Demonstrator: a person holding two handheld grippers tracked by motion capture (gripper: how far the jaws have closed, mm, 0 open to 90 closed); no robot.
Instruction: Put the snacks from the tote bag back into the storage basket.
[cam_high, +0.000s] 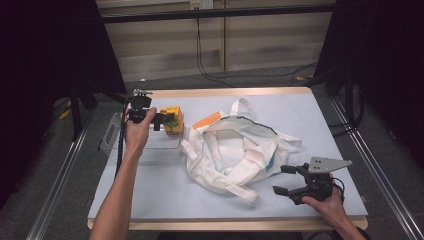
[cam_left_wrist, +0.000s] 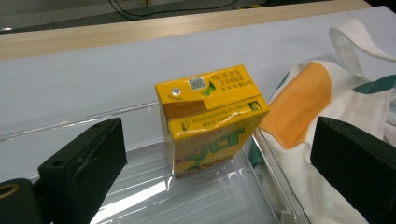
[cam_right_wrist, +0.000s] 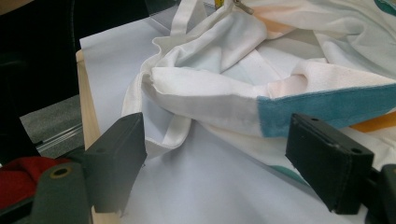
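- Left gripper (cam_high: 167, 120), at ten o'clock on the table (cam_high: 300, 107): jaws spread wide, pads clear of the yellow juice carton (cam_high: 173, 119) on both sides.
- Yellow juice carton (cam_left_wrist: 212, 119): upright in the far right corner of the clear plastic tray (cam_high: 112, 132), close against the tray wall, nearly touching the white tote bag (cam_high: 235, 150) at three o'clock.
- Clear plastic tray (cam_left_wrist: 224, 196): near part bare, overhanging the table's left edge.
- White tote bag (cam_right_wrist: 219, 88): crumpled at table centre, handles (cam_high: 240, 106) trailing toward twelve and six o'clock.
- Right gripper (cam_high: 289, 180), at five o'clock near the front edge: jaws wide apart, nothing between the pads, bag hem just ahead, bare table below.
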